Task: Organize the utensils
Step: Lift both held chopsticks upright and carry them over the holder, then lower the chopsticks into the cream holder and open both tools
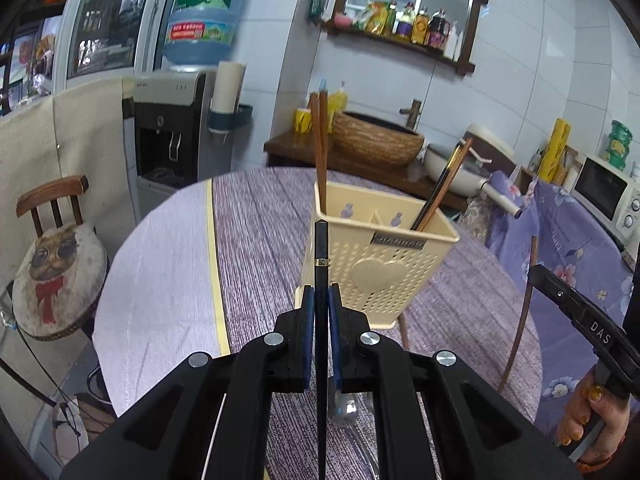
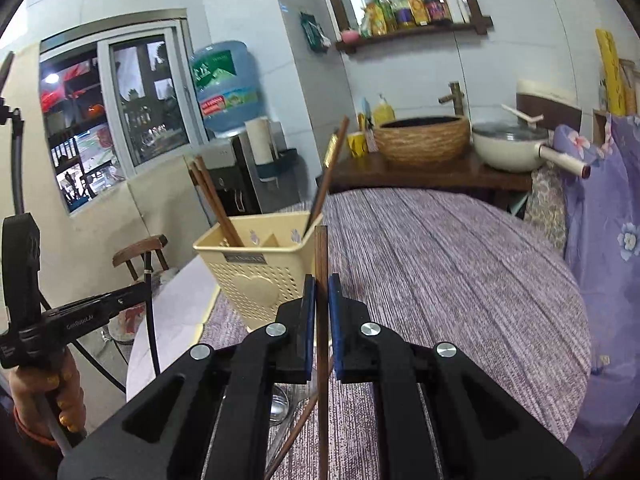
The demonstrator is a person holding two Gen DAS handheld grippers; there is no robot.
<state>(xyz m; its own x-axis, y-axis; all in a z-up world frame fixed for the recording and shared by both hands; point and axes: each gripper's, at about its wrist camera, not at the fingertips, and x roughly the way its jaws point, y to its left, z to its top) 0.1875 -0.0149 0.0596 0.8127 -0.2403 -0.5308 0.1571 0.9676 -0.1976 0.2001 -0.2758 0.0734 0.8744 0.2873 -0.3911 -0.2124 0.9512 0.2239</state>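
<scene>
The left gripper [image 1: 321, 300] has its 2 blue-padded jaws pinched on a slim black chopstick with a gold band [image 1: 321, 248], which runs straight up between the pads and ends in front of the near wall of the cream perforated plastic utensil holder with a raised heart [image 1: 376, 268]. The right gripper [image 2: 322, 292] likewise clamps a brown wooden chopstick [image 2: 321, 256] between its blue pads, the stick's tip level with the holder's near right corner in that view.

The holder stands upright on the round table under a purple striped cloth [image 2: 460, 264]. Its compartments already hold chopsticks: 2 brown ones [image 1: 320, 152] rise almost upright from the left end, and a dark pair [image 1: 442, 184] leans out to the right from the other end.

Below the left jaws a metal spoon [image 1: 344, 408] lies on the cloth. Another brown chopstick [image 2: 296, 432] lies slanted on the cloth under the right gripper.

At the right edge of the left view the person's right hand [image 1: 588, 420] grips the black handle of the other tool; the left hand [image 2: 48, 396] shows the same way at the left edge of the right view.

Beyond the table stand a woven basin [image 1: 378, 140] on a wooden counter, a cream pan [image 2: 508, 148] and a blue water bottle on a dispenser [image 1: 204, 16]
</scene>
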